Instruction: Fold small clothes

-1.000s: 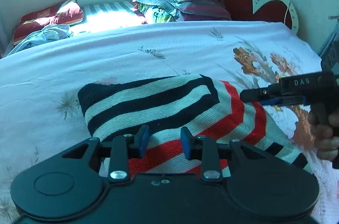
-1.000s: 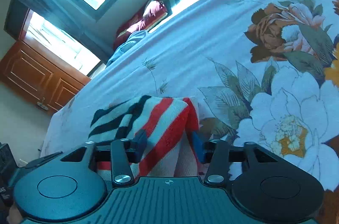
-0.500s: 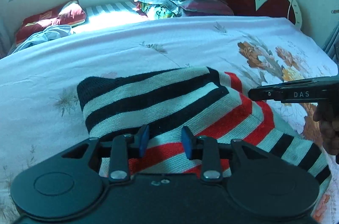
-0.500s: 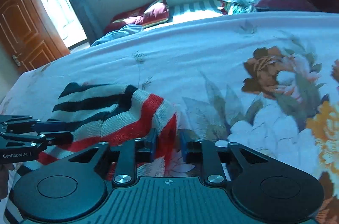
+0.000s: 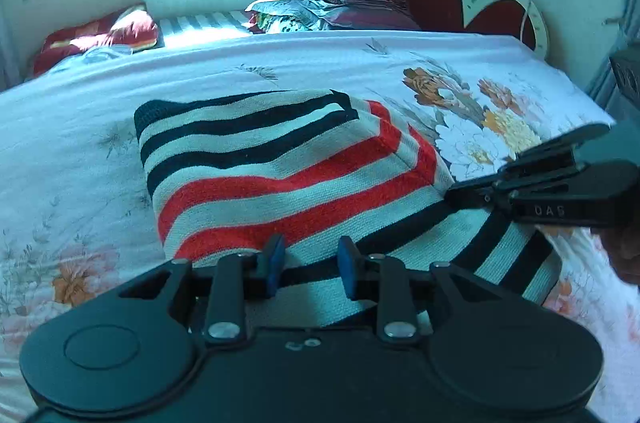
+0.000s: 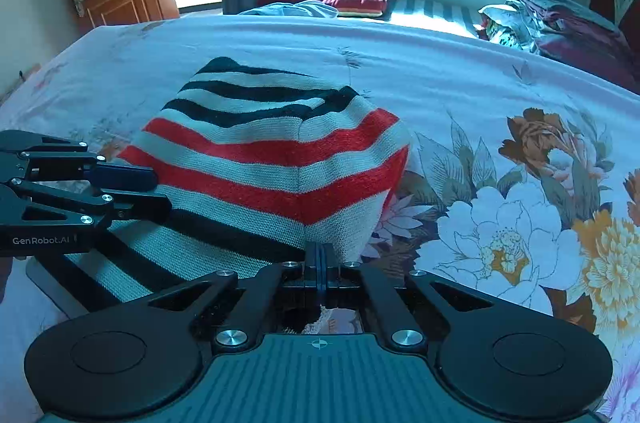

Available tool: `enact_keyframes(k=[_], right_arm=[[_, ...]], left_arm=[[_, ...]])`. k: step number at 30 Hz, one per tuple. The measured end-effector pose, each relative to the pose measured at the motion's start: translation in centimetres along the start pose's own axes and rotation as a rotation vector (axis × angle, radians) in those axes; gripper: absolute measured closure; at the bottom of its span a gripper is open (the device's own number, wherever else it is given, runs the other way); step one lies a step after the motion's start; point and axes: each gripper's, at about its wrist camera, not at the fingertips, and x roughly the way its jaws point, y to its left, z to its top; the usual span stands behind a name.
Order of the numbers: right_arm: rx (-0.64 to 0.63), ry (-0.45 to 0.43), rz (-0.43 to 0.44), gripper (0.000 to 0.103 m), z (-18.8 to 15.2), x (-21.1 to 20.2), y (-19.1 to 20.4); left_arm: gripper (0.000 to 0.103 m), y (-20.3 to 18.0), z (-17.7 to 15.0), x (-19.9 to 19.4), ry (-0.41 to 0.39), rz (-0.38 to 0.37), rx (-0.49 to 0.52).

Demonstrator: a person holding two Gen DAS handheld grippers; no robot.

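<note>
The striped knit garment lies on the floral bedsheet, partly folded, with its black-and-white end toward the far left and its red-banded part toward the near right. Its long axis runs roughly from the far left to the near right of the bed in the left wrist view.

The right gripper is at the near edge of the garment, and its jaws are pressed together on a pinch of the knit where the red and pale bands meet a seam; the cloth rises in a tent from that pinch. It is the hand that already has the fabric.

The left gripper sits over the near black-and-pale end, its jaws a moderate gap apart with the blue pads straddling cloth but not closed on it. Whether the pads touch the knit cannot be told.

In the right wrist view the left gripper comes in level from the left side. In the left wrist view the right gripper comes in from the right, fingers pointing toward the garment's middle.

The coming fold likely depends on the left jaws closing on the near edge, so both hands can carry that edge toward the far end.
</note>
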Motion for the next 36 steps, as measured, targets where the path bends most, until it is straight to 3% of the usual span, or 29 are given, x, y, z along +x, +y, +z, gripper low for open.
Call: enact_keyframes(k=[2, 6, 12, 16, 21, 23, 27, 31, 33, 36], right_arm=[[-0.005, -0.013, -0.015, 0.103, 0.1, -1.1, 0.4], [-0.004, -0.081, 0.04, 0.103, -0.5, -5.3, 1.3], [-0.039, 0.079, 0.004, 0.103, -4.3, -3.6, 2.0], [0.052, 0.055, 0.02, 0.103, -6.3, -3.6, 1.3], [0.048, 0.062, 0.018, 0.103, -6.1, -5.1, 1.4], [0.051, -0.01, 0.034, 0.103, -5.8, -7.6, 1.8], [0.058, -0.072, 0.071, 0.103, -5.8, -9.0, 2.8], [0.036, 0.077, 0.037, 0.103, -7.6, -4.6, 3.3], [0.058, 0.042, 0.06, 0.103, -8.2, -4.4, 2.9], [0.091, 0.06, 0.069, 0.103, -7.9, -4.5, 2.6]], left_arm=[[0.076, 0.1, 0.3, -1.2, 0.0, -0.006, -0.027], [0.076, -1.3, -0.9, -4.8, -0.037, -0.017, 0.032], [0.076, -1.9, -4.8, -4.9, 0.035, 0.038, 0.106], [0.076, -3.4, -5.8, -4.8, 0.034, 0.11, 0.195], [0.076, -2.8, -5.9, -5.8, 0.048, 0.089, 0.163], [0.077, -2.6, -6.3, -6.7, 0.049, 0.08, 0.145], [0.075, -2.6, -7.6, -7.7, 0.04, 0.08, 0.105], [0.075, -2.5, -8.3, -6.5, 0.048, 0.092, 0.053], [0.075, -2.8, -8.6, -6.4, 0.042, 0.105, 0.052], [0.075, -3.1, -8.6, -6.5, 0.05, 0.114, 0.06]])
